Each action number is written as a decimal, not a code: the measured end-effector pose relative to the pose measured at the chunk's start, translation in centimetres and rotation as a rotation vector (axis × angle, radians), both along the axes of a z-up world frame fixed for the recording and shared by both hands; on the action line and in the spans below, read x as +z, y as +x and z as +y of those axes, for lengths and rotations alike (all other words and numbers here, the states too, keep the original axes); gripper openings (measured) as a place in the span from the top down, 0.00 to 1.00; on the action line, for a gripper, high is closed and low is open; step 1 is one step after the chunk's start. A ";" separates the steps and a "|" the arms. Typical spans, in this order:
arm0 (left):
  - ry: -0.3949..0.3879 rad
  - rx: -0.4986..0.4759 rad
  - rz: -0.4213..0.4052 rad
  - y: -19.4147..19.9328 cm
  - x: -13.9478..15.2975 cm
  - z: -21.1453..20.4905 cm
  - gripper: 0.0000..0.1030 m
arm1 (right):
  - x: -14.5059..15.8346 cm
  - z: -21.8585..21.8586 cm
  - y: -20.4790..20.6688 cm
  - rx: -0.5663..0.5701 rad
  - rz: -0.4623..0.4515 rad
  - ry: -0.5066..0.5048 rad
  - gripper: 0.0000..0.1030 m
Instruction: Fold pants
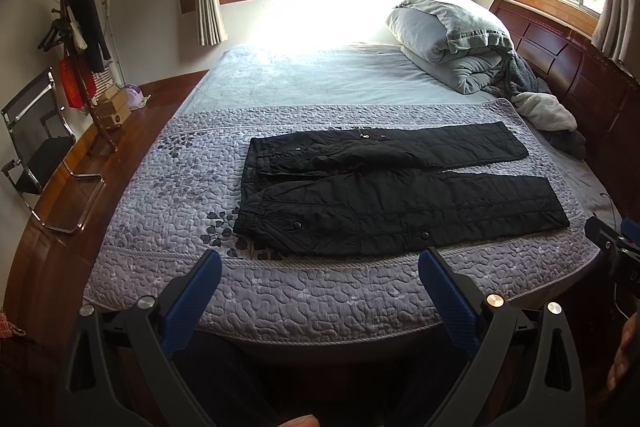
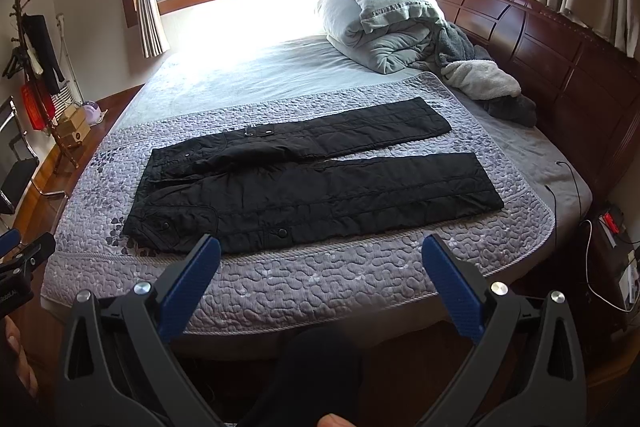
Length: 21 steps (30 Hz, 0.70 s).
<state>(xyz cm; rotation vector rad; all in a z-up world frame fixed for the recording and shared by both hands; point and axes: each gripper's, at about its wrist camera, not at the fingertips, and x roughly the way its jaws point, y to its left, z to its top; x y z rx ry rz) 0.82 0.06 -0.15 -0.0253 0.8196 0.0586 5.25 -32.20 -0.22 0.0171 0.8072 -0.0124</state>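
Observation:
Black quilted pants (image 1: 384,187) lie spread flat on the purple quilted bedspread (image 1: 160,187), waist to the left, both legs stretched to the right and slightly apart. They also show in the right wrist view (image 2: 312,183). My left gripper (image 1: 320,259) is open and empty, held above the bed's near edge, short of the pants. My right gripper (image 2: 322,245) is open and empty, also at the near edge, just in front of the lower leg. The right gripper's tip shows at the right edge of the left wrist view (image 1: 608,235).
A rolled grey duvet (image 1: 452,35) and crumpled clothes (image 1: 548,111) lie at the bed's head by the dark wooden headboard (image 1: 580,67). A coat stand (image 1: 80,39), chair (image 1: 36,143) and boxes stand on the left. Cables and a power strip (image 2: 610,221) are on the right.

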 end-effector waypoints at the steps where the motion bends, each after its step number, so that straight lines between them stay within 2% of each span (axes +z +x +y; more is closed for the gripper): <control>1: 0.001 0.000 -0.001 -0.1 -0.1 0.0 0.03 | 0.0 0.0 0.0 0.000 0.000 -0.001 0.02; 21: -0.012 0.002 0.015 0.2 -0.8 0.3 0.04 | -0.4 0.0 0.1 0.001 0.010 -0.003 0.02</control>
